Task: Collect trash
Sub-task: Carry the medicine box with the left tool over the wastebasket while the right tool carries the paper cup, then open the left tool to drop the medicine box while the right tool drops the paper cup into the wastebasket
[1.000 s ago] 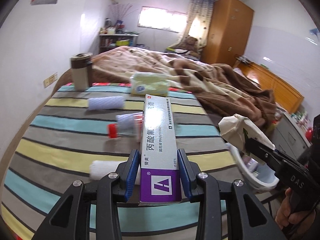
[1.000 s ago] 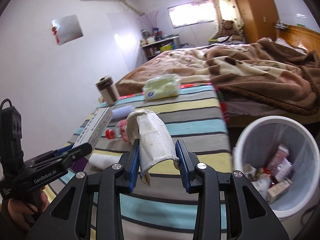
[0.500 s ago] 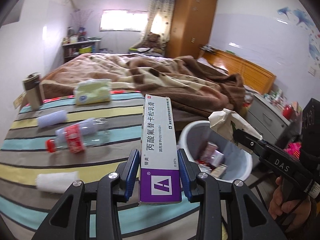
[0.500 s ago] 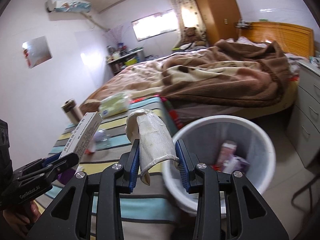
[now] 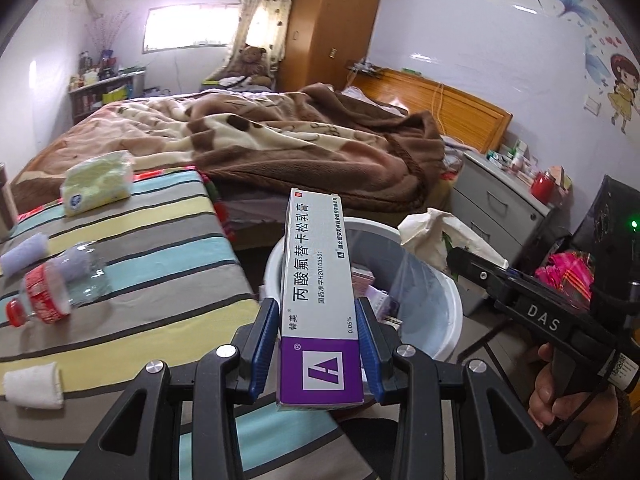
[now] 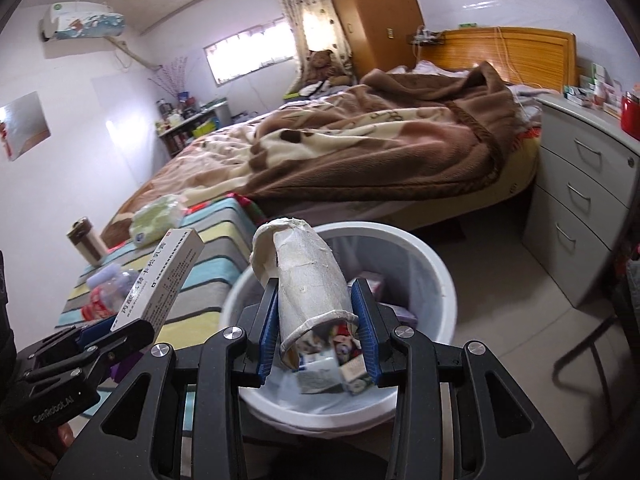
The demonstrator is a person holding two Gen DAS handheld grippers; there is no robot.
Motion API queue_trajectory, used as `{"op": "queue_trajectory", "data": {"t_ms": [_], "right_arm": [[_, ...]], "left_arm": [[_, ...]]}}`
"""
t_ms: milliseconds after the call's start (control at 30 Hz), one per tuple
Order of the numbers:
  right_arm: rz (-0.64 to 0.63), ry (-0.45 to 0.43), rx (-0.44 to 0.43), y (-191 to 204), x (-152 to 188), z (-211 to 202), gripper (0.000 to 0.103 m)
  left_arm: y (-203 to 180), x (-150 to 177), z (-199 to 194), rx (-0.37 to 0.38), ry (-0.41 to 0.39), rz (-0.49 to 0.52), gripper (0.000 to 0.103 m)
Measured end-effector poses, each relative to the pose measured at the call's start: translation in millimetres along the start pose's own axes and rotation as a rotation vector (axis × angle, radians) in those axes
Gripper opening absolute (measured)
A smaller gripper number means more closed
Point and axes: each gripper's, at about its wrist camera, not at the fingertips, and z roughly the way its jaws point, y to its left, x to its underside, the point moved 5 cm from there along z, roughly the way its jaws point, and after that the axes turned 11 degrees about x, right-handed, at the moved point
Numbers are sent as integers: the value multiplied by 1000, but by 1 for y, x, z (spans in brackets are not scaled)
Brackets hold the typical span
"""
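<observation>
My left gripper (image 5: 318,344) is shut on a long white and purple medicine box (image 5: 316,280), held over the near rim of the white trash bin (image 5: 436,312). My right gripper (image 6: 317,320) is shut on a crushed white paper cup (image 6: 308,276) above the same trash bin (image 6: 432,276), which holds several boxes and wrappers. In the left wrist view the right gripper (image 5: 476,266) comes in from the right with the paper cup (image 5: 432,236). The right wrist view shows the left gripper (image 6: 100,336) at lower left with the medicine box (image 6: 160,280).
On the striped table (image 5: 140,240) lie a plastic bottle (image 5: 56,288) with a red label, a tissue pack (image 5: 98,182), and two white rolls (image 5: 34,384). A bed with a brown blanket (image 5: 300,148) stands behind. A grey drawer unit (image 6: 580,208) is at the right.
Both grippers swung right from over the striped table to the trash bin, each still holding its item. The bin now lies directly under the cup.
</observation>
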Motion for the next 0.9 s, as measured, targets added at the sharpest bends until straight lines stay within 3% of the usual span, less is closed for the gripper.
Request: {"op": "queue_trajectory", "data": {"t_ms": [433,633,733,767,900], "right_arm": [[-6,61,56,-21,6,23,39],[-9,83,71,-24,8,31,49],[-17,82,69,-23,8,29,51],[-19,83,69,-23,8,30,56],[-12,71,60,-21,8,27,58]], "left_arm": [[-19,5,47,31,75,31,39],[-23,6,60,56,95,20,40],[-23,7,62,59,100,13,49],[-22,6,62,58,99,8,53],[-21,6,53,53,81,10,60]]}}
